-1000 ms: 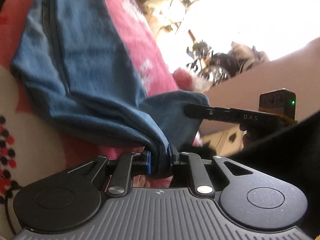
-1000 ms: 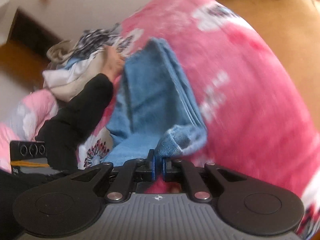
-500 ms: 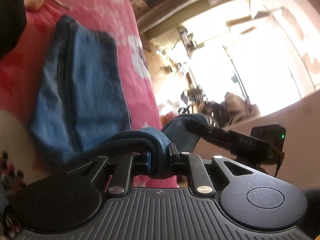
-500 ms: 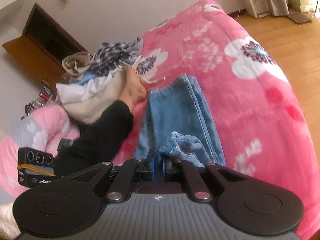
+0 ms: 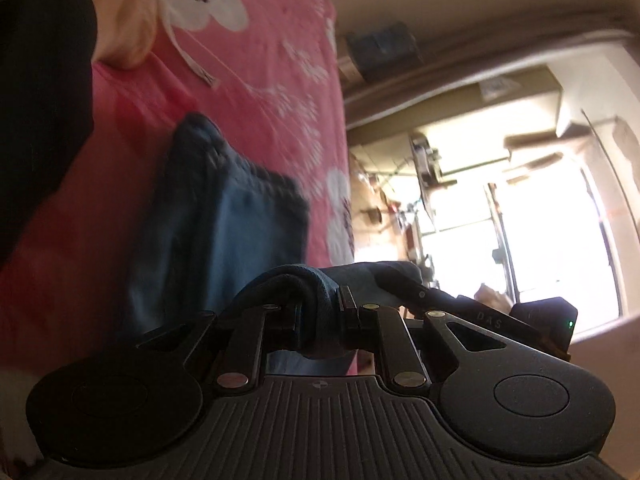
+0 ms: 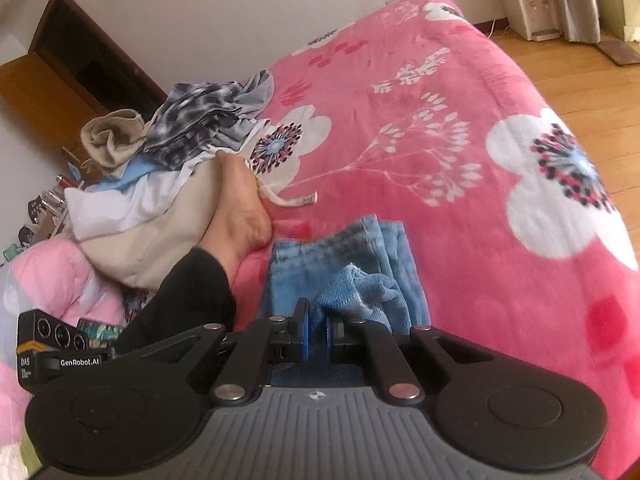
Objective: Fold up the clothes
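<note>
Nearest, a bunched edge of the blue jeans [image 6: 340, 268] is clamped by the right gripper [image 6: 317, 334] and another by the left gripper [image 5: 320, 322]. Beyond, the jeans are spread on the pink blanket [image 6: 460, 152], a bare foot [image 6: 240, 212] beside them, and farther a clothes pile [image 6: 168, 160].

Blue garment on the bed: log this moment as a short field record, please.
surface: pink floral blanket
garment: blue garment, partly folded, near end lifted
left gripper: shut on a bunch of the blue garment
right gripper: shut on a corner of the blue garment
other clothes: unfolded pile at far left
person: bare foot resting against the pile
</note>
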Motion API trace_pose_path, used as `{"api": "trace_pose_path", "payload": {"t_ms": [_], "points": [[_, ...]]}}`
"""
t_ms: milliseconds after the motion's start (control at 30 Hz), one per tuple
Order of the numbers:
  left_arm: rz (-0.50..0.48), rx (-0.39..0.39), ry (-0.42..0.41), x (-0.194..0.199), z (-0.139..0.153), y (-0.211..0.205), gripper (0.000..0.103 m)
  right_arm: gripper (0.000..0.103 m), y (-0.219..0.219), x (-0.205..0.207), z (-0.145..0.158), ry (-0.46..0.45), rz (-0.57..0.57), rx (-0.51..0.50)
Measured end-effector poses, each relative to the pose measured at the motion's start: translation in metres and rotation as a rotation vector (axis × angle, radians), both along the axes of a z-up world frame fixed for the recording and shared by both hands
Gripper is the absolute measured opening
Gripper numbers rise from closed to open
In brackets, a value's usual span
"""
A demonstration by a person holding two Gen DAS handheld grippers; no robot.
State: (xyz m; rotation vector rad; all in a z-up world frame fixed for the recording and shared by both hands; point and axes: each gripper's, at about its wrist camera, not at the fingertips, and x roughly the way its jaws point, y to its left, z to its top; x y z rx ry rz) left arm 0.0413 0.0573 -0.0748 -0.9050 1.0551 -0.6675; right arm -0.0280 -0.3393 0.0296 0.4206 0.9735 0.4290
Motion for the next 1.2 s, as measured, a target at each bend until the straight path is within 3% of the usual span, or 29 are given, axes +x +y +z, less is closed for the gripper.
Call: {"api": "trace_pose_path", "payload": {"t_ms": [267,433,567,700,767,833,933,1000,1067,1100,1167,1200], "points": [[0.105,-0.030,0.106,0.039,-0.026,0.017,0.017,0.008,0.018,0.066,-0.033,0.046,-0.009,0.038],[0.169,-0.120,0.159,0.037,-0.038,0.028,0.030,0.012,0.013,0.089,-0.069,0.106,-0.049,0.178],[0.231,-0.209,0.142,0.032,-0.034,0.038,0.048,0.019,-0.002,0.092,-0.093,0.139,-0.117,0.343],[0.285,-0.238,0.121,0.025,-0.027,0.046,0.052,0.024,-0.010,0.093,-0.102,0.135,-0.147,0.448],[0.310,-0.244,0.094,0.021,-0.021,0.050,0.056,0.034,-0.012,0.094,-0.099,0.103,-0.158,0.487],[0.318,-0.229,0.063,0.020,-0.012,0.053,0.057,0.043,-0.015,0.096,-0.092,0.059,-0.183,0.520],[0.293,-0.145,-0.007,0.016,0.005,0.049,0.057,0.044,-0.024,0.096,-0.082,0.021,-0.233,0.547],[0.263,-0.067,-0.067,0.014,0.016,0.041,0.057,0.044,-0.033,0.086,-0.069,-0.033,-0.256,0.505],[0.206,0.015,-0.135,0.015,0.026,0.026,0.057,0.040,-0.037,0.071,-0.050,-0.103,-0.241,0.377],[0.176,0.057,-0.168,0.016,0.029,0.017,0.057,0.038,-0.037,0.063,-0.040,-0.143,-0.222,0.299],[0.123,0.155,-0.232,0.020,0.034,-0.004,0.057,0.021,-0.024,0.044,-0.018,-0.247,-0.133,0.080],[0.113,0.223,-0.257,0.025,0.033,-0.015,0.057,0.020,-0.016,0.037,-0.012,-0.284,-0.082,-0.005]]}}
